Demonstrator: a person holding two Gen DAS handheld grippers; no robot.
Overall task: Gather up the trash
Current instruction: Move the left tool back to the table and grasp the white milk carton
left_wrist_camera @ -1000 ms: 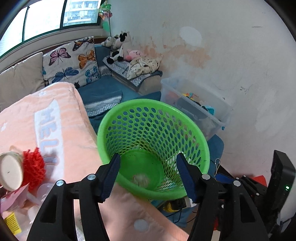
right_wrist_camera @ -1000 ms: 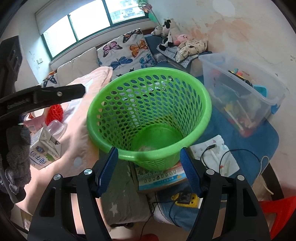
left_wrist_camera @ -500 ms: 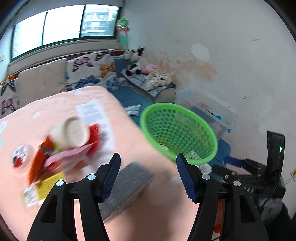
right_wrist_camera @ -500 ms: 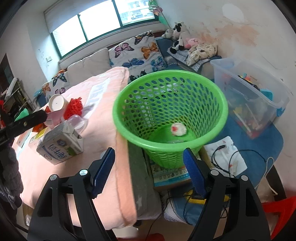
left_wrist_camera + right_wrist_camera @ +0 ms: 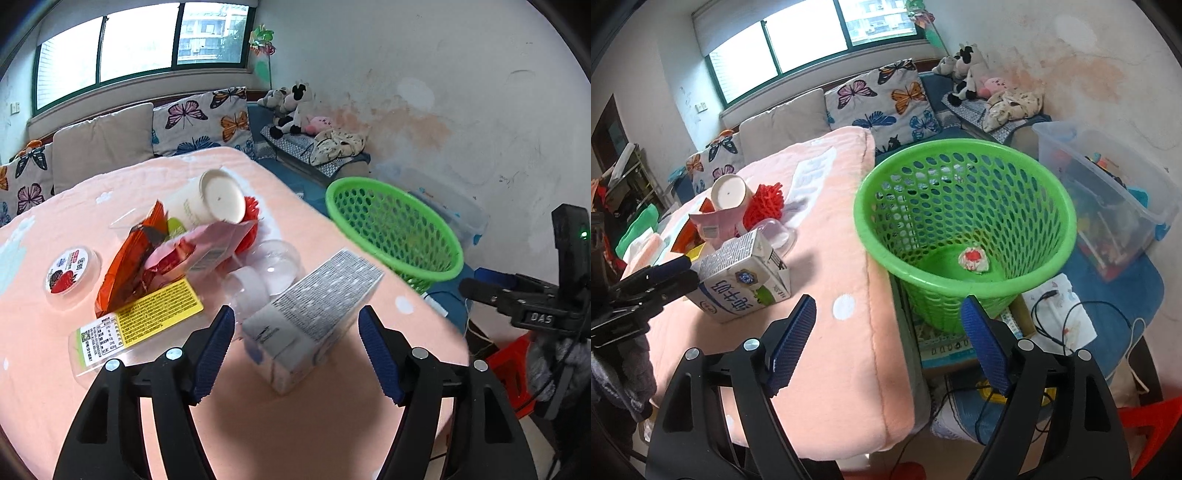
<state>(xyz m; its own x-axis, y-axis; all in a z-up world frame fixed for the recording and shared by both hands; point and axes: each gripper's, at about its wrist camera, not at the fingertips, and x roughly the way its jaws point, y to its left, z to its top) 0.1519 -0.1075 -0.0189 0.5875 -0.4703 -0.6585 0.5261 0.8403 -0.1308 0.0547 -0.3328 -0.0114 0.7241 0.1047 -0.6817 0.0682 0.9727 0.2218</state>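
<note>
A green mesh basket [image 5: 964, 221] stands beside the pink-covered table [image 5: 846, 354] and holds one crumpled wrapper [image 5: 974, 259]; the basket also shows in the left wrist view [image 5: 395, 225]. A milk carton [image 5: 314, 321] lies on the table between the open jaws of my left gripper [image 5: 295, 347], not gripped; it also shows in the right wrist view [image 5: 742, 277]. Behind it lie a paper cup [image 5: 210, 199], a pink packet [image 5: 199, 251], an orange bag [image 5: 136, 266] and clear plastic cups [image 5: 266, 273]. My right gripper [image 5: 886, 339] is open and empty over the table's edge near the basket.
A round sealed snack cup [image 5: 68, 273] lies at the table's left. A clear storage box [image 5: 1108, 206] of toys stands right of the basket. Cables and papers [image 5: 1060, 317] lie on the floor below. A sofa with butterfly cushions [image 5: 199, 122] is behind the table.
My left gripper swung away from over the basket, left, back over the table, and now straddles the milk carton. My right gripper drew back a little. A wrapper landed in the basket.
</note>
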